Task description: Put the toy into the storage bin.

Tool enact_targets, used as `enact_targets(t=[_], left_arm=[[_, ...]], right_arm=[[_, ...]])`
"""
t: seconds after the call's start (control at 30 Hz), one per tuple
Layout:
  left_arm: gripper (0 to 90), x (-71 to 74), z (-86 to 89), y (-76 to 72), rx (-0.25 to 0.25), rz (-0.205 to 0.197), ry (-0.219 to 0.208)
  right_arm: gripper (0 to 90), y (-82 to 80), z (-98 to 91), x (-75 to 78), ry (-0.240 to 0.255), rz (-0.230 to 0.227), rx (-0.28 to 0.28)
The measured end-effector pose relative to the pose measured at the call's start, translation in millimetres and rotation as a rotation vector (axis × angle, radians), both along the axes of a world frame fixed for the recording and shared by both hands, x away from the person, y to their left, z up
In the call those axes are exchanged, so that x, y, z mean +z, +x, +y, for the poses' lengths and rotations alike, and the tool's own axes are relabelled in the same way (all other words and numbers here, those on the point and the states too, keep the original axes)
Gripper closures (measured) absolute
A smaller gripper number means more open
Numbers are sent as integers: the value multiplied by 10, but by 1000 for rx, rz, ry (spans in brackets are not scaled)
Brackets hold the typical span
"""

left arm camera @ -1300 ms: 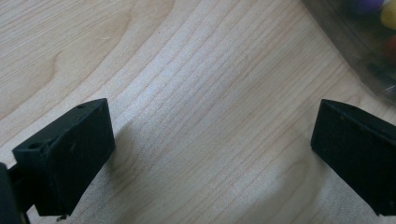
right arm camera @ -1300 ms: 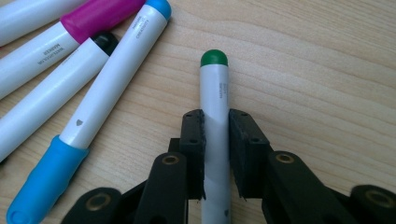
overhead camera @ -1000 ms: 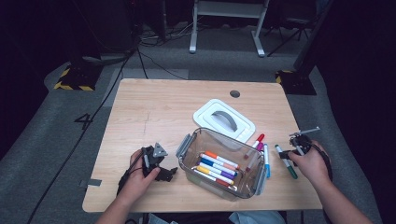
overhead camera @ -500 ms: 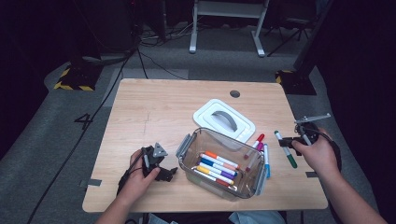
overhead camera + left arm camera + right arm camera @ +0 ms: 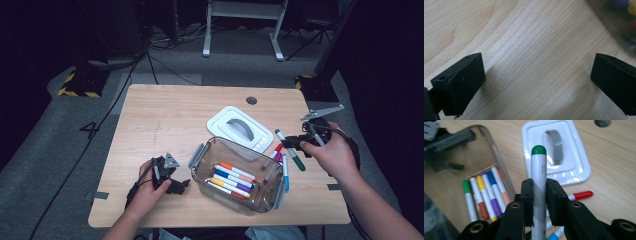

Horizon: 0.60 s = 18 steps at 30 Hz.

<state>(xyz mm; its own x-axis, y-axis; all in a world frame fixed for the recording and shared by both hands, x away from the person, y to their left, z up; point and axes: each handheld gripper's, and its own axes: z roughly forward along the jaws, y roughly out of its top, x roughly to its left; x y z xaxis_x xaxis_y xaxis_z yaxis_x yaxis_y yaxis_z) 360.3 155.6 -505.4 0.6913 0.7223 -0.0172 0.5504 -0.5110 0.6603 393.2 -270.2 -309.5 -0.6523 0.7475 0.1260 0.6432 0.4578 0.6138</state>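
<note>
On the left of the bench (image 5: 165, 115), the left tool (image 5: 172, 182) rests low on the wood just beside the clear plastic box (image 5: 200, 155). Its jaws stand wide apart with only bare wood between them, gripping nothing. The box holds a row of markers (image 5: 232, 180) lying side by side, with orange, blue, yellow, purple and red caps among them. Behind it lies the white lid (image 5: 240, 127), flat, with its grey handle up. Right of the box, a few loose markers (image 5: 285, 170) lie on the wood, blue and red ones among them. Farther right, the right tool (image 5: 292, 144) is raised above the bench, clamped on the green marker (image 5: 539, 185). In the high view the marker's long axis slants from upper left to lower right, a green cap at each visible end.
</note>
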Motion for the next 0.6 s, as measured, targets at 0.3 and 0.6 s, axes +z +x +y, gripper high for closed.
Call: enact_targets(t=[0.3,0.6], left_arm=[[0,0,3,-8,0,5,-3],[0,-1,4,-8,1,-1,0]], right_arm=[[771,-78,484,102,2,-2,153],[771,-118,832,62,25,25,245]])
